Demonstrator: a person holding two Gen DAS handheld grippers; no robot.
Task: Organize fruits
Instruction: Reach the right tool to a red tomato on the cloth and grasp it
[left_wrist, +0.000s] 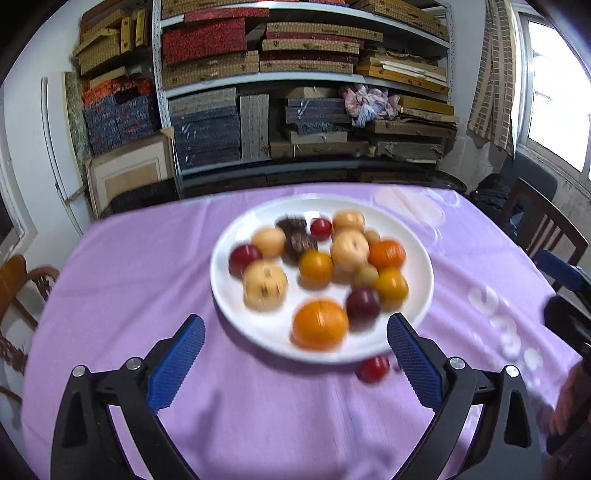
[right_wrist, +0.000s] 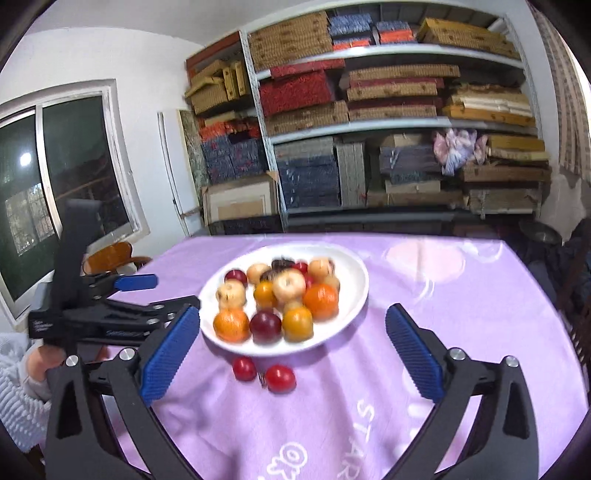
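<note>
Left gripper (left_wrist: 295, 334) is spread wide with nothing in it, and so is the right gripper (right_wrist: 291, 332). One white plate (right_wrist: 354, 295) sits ahead of both, piled with blurry fruit, hard to count. Two red fruits, one (right_wrist: 244, 368) and another (right_wrist: 280, 377), lie on the purple cloth (right_wrist: 424, 295) between the right's fingers.

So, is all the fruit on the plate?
No, two small red fruits lie on the purple cloth just off the near rim of the plate.
</note>
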